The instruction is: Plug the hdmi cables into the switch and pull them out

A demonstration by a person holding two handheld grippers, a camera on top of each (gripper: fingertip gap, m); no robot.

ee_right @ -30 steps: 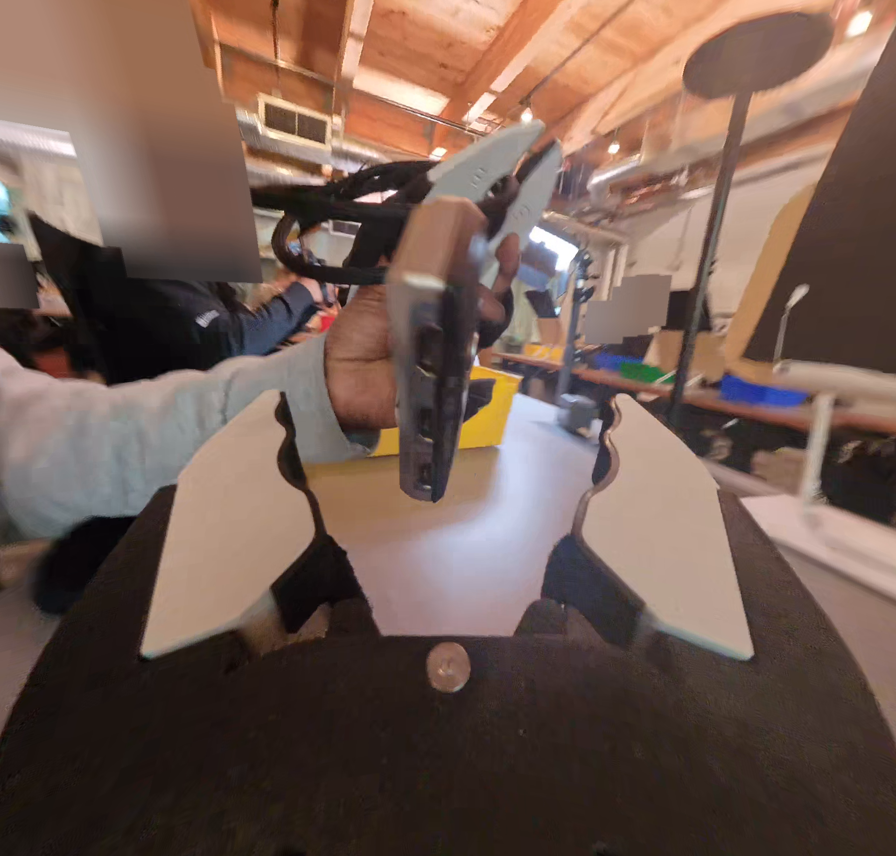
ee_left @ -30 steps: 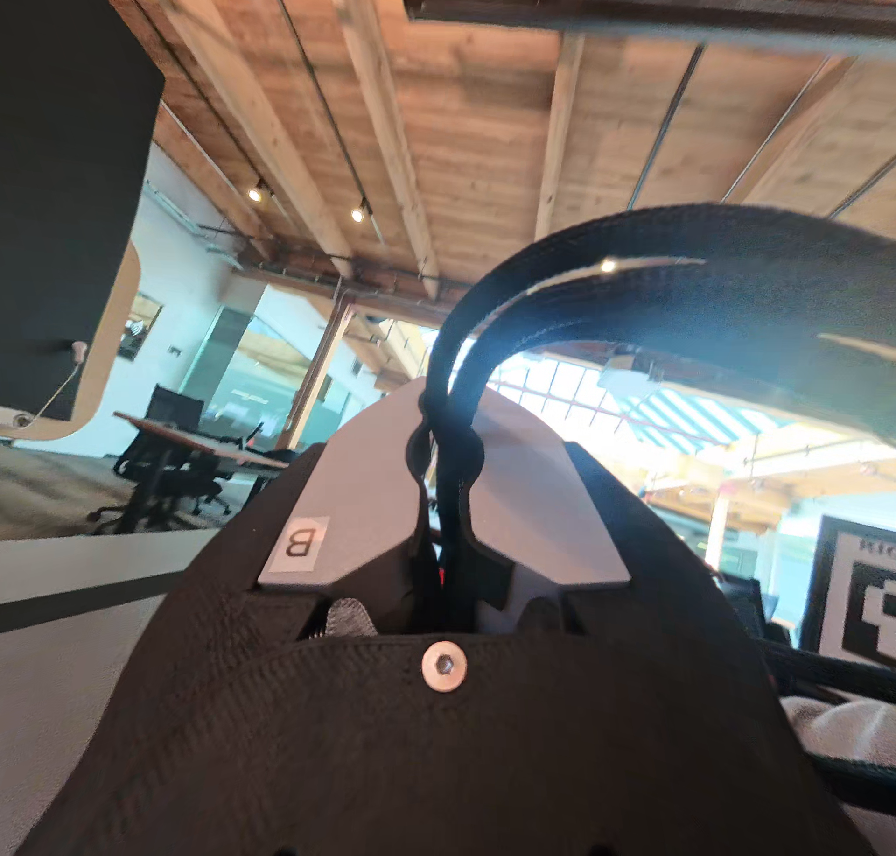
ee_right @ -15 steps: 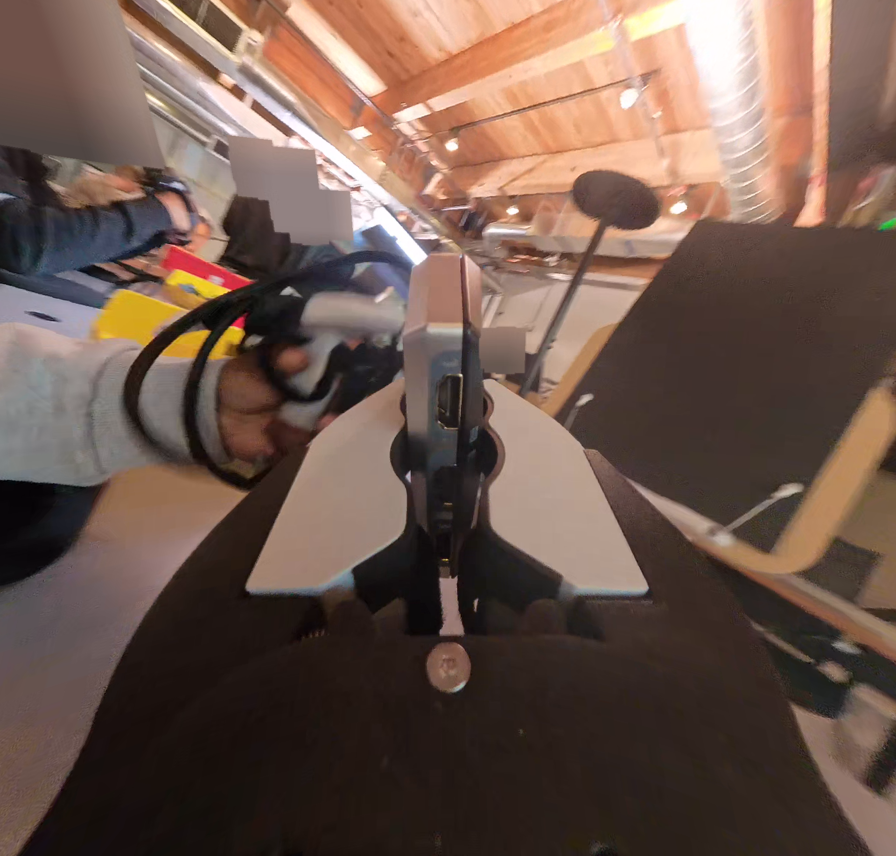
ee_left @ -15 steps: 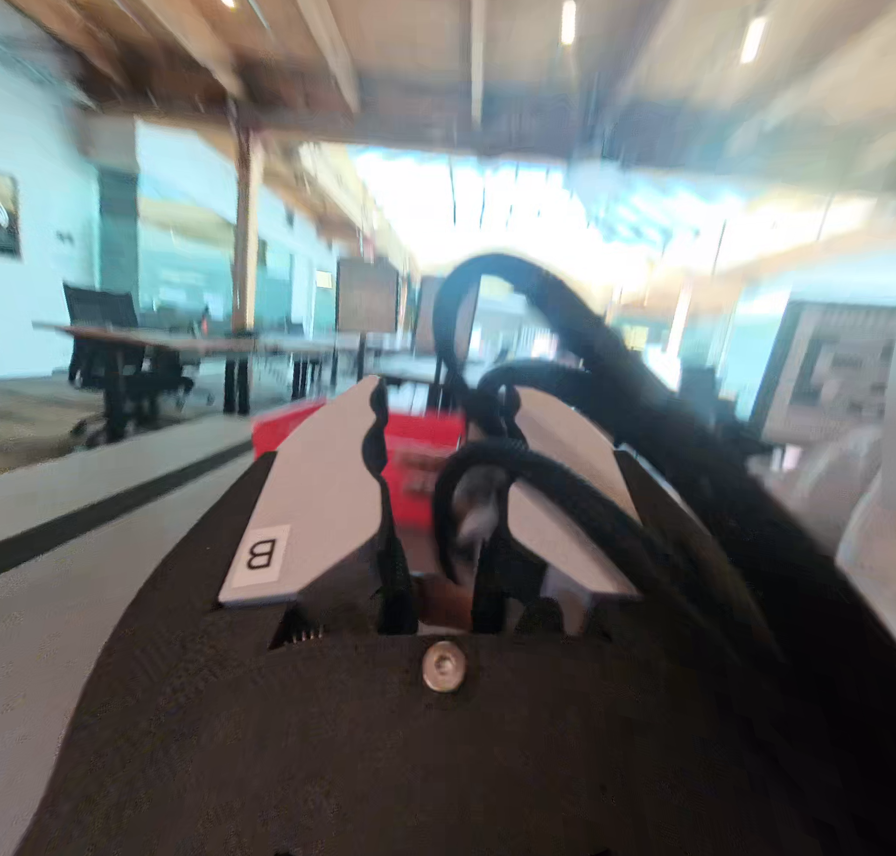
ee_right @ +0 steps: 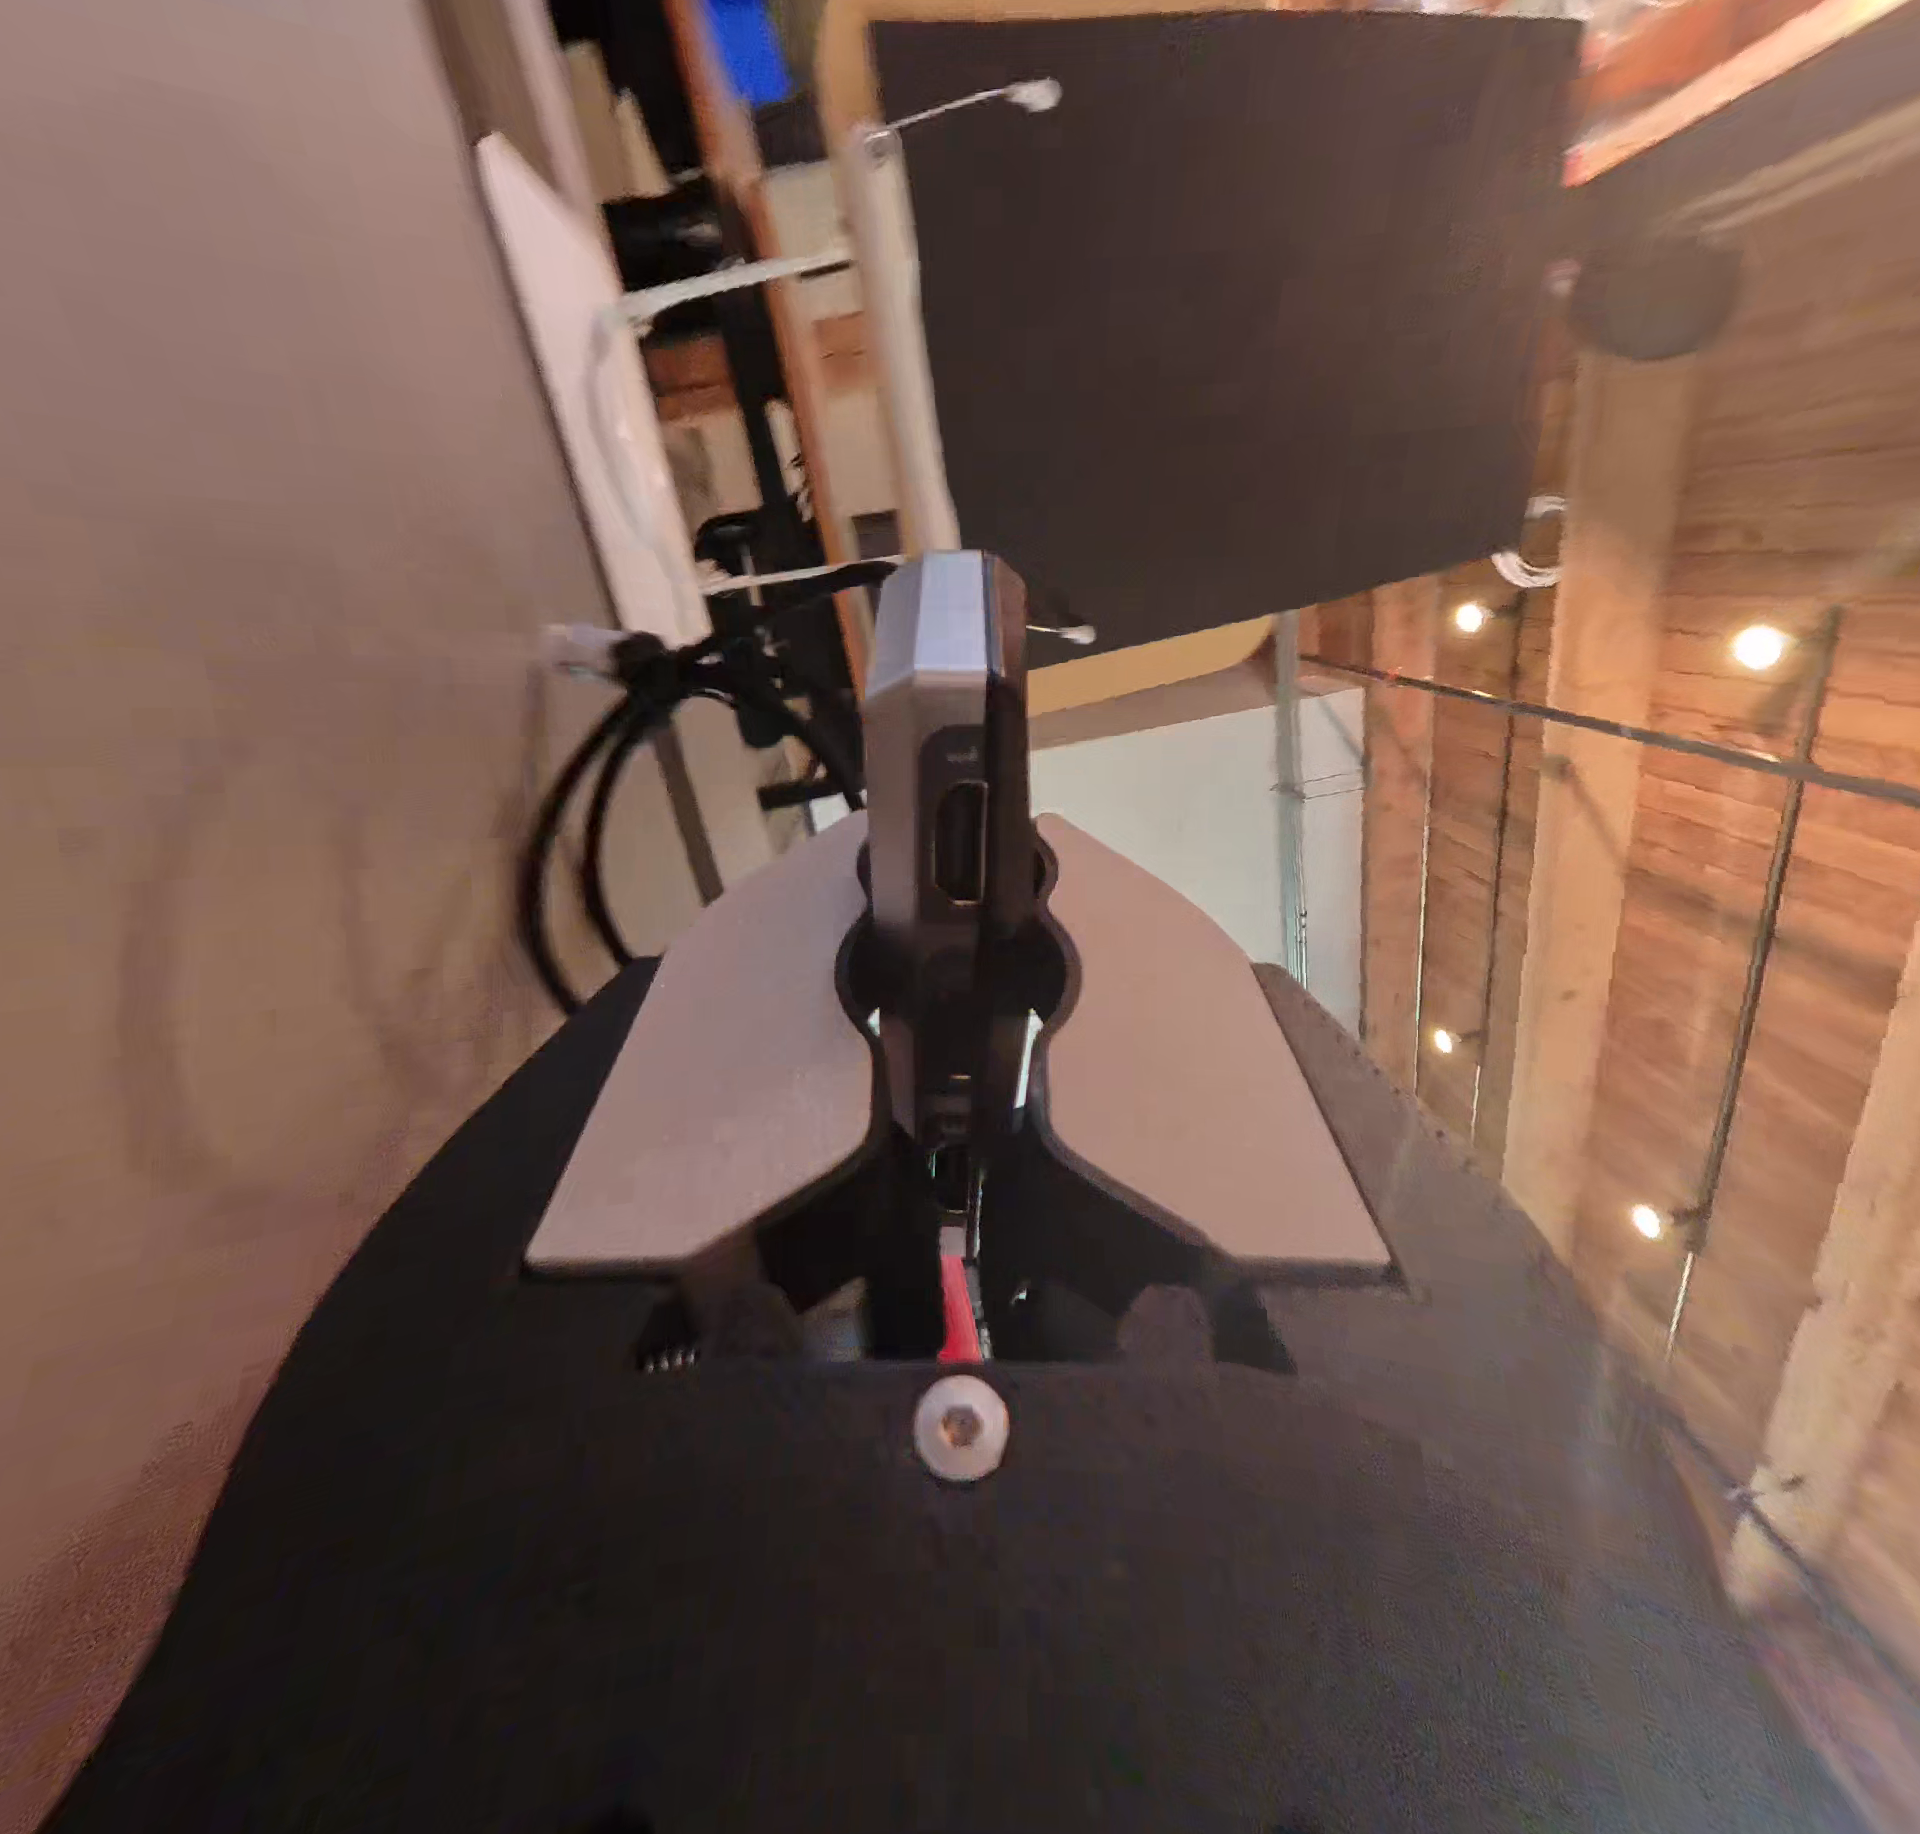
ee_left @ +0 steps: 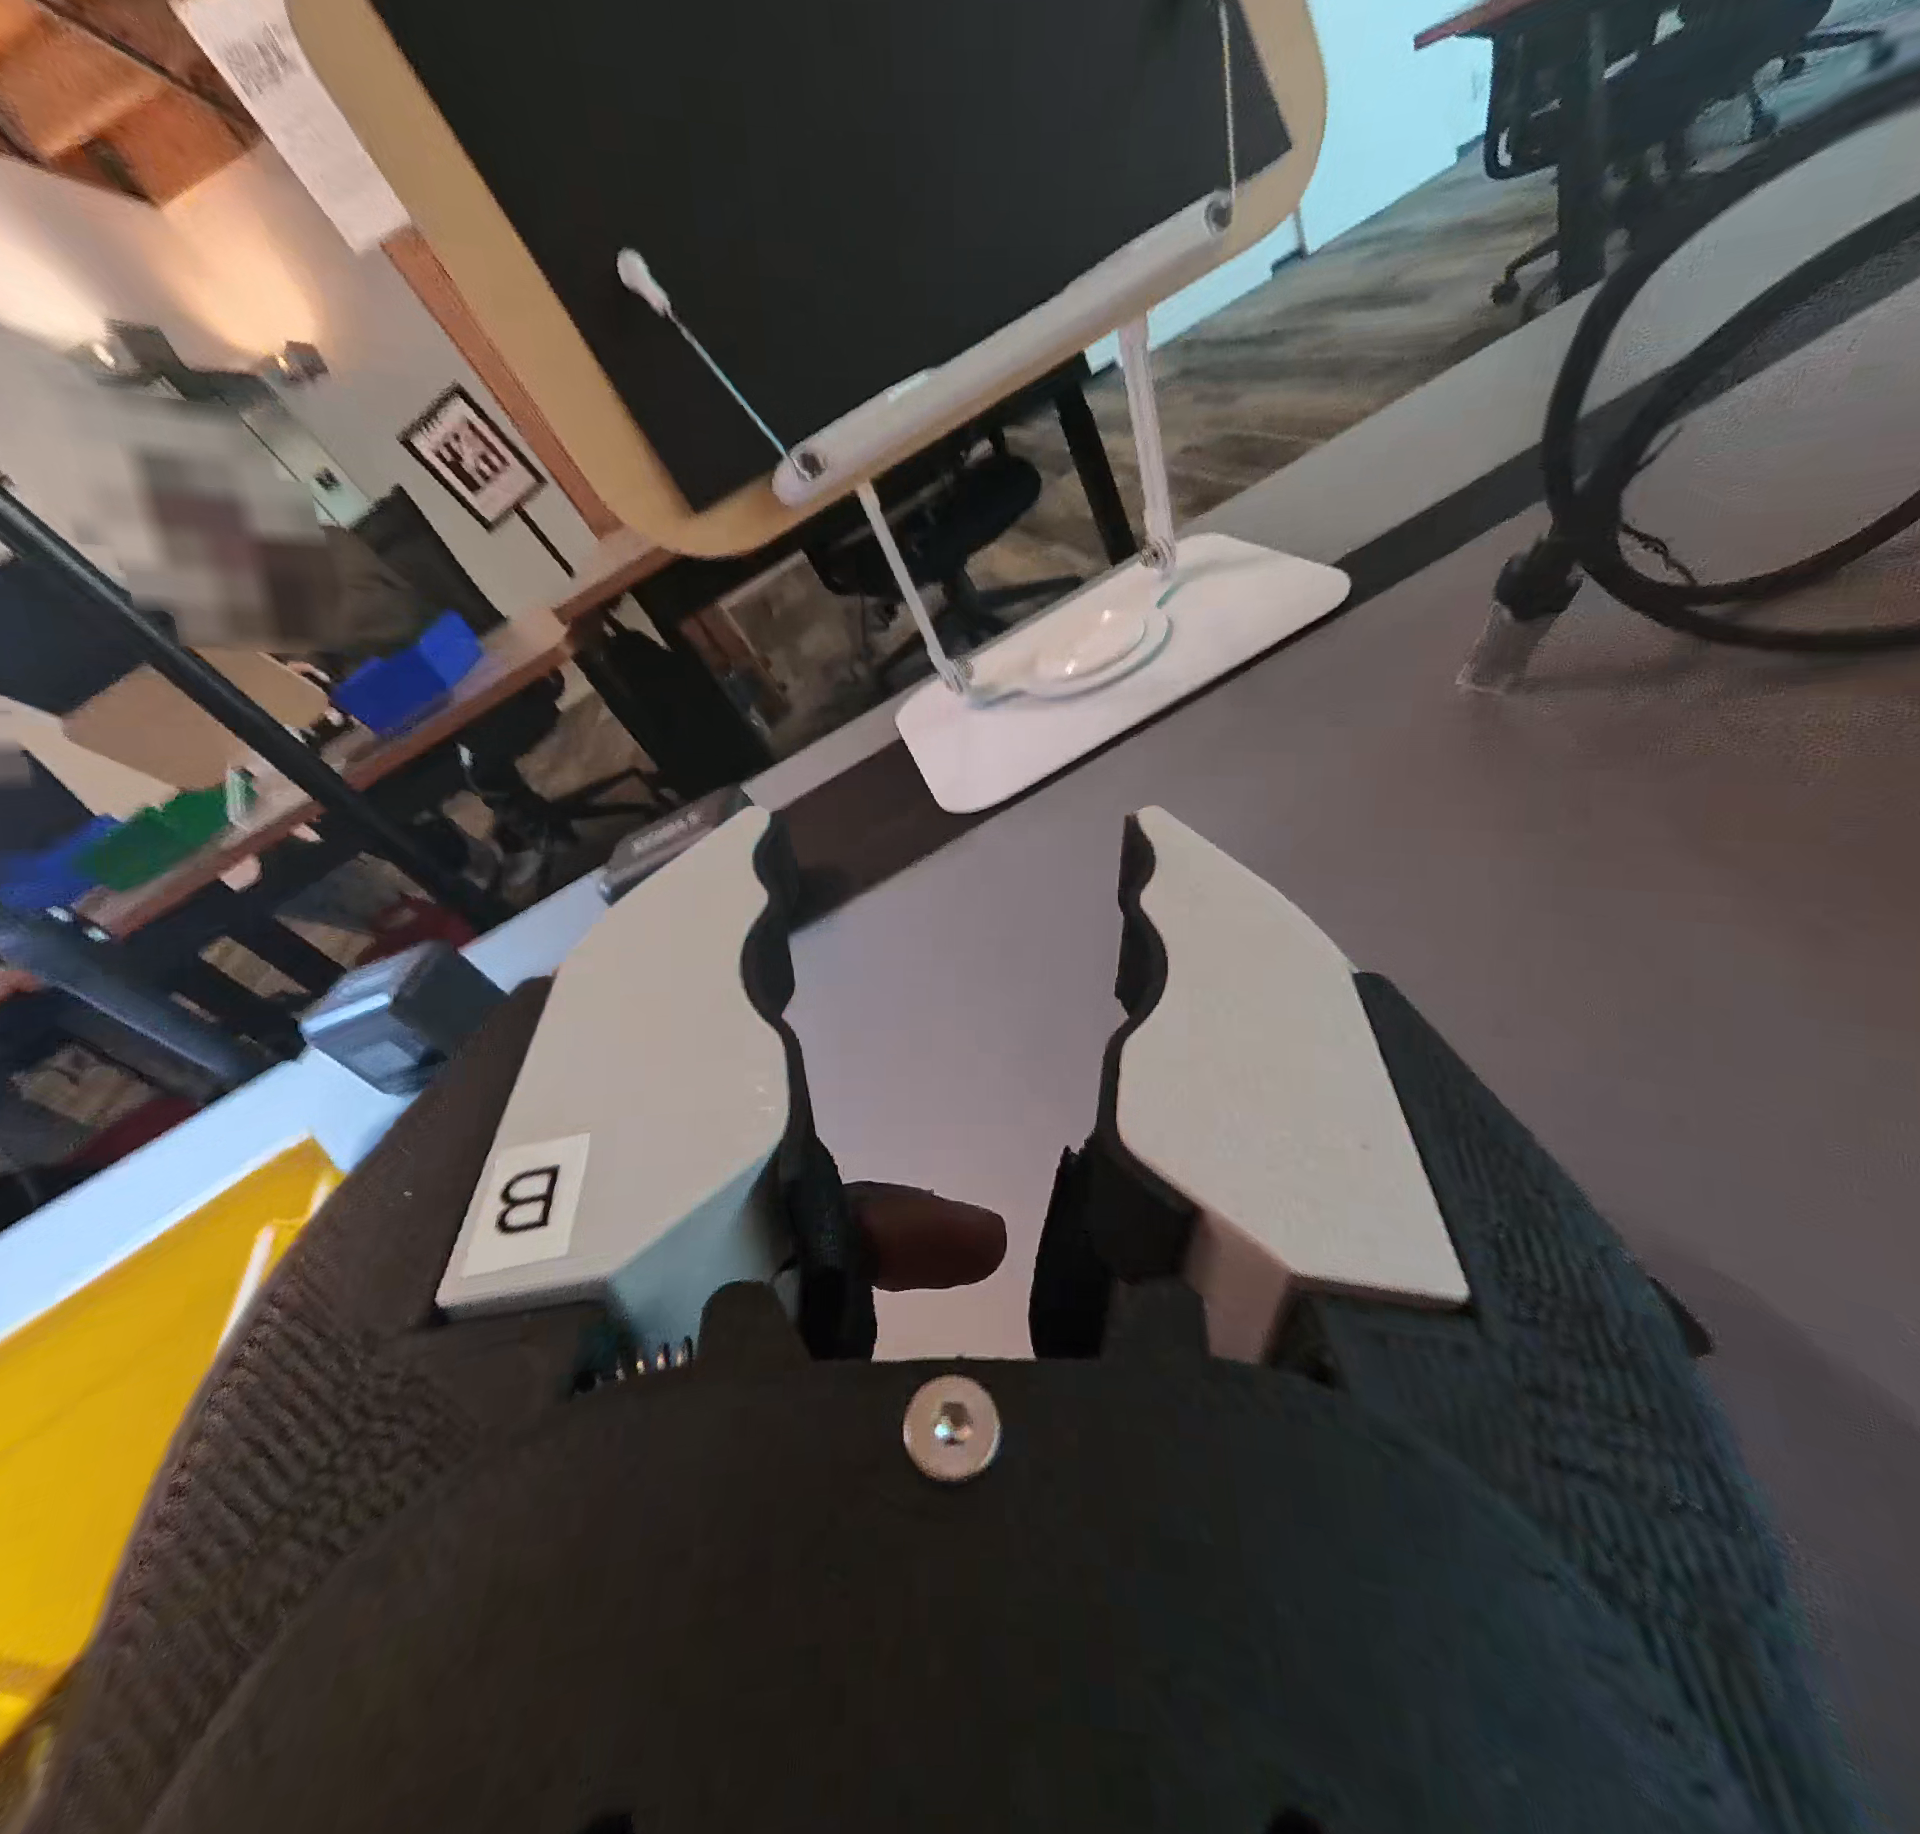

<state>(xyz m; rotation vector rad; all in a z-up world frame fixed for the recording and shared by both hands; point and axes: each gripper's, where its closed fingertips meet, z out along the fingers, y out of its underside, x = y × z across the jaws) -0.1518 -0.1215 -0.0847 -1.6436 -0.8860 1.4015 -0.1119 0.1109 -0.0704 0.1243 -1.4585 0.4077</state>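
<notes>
Right gripper (ee_right: 951, 911): we have it pinched onto the switch (ee_right: 940, 745), a slim grey box gripped edge-on with 1 empty port facing the camera.
Left gripper (ee_left: 951, 963): spread apart and holding nothing; a fingertip (ee_left: 925, 1244) shows low in the gap between the 2 fingers.
HDMI cables (ee_left: 1704, 402): in the left wrist view, a black loop lies on the table (ee_left: 1455, 953) at the upper right, 1 connector end pointing down to the surface. In the right wrist view the cables (ee_right: 623, 797) loop beside the white stand base, well apart from the switch.
Step in hand: we judge no cable is plugged yet; the free gripper must first collect a connector.
Doing it well: we would grip the plug by its hard housing, not the cord, so it cannot swivel. We would hold the switch steady with the open port turned toward the plug, line up the plug's flat faces with the slot, then push straight in, without rocking.
Risk: a grip on the cord lets the plug tilt and jam at the port's edge.
Writing: a white sticker (ee_left: 525, 1202) with 1 printed letter sits on the left gripper's finger; a framed sign (ee_left: 473, 454) hangs on the far wall; small marks sit above the port. We leave all unread.
</notes>
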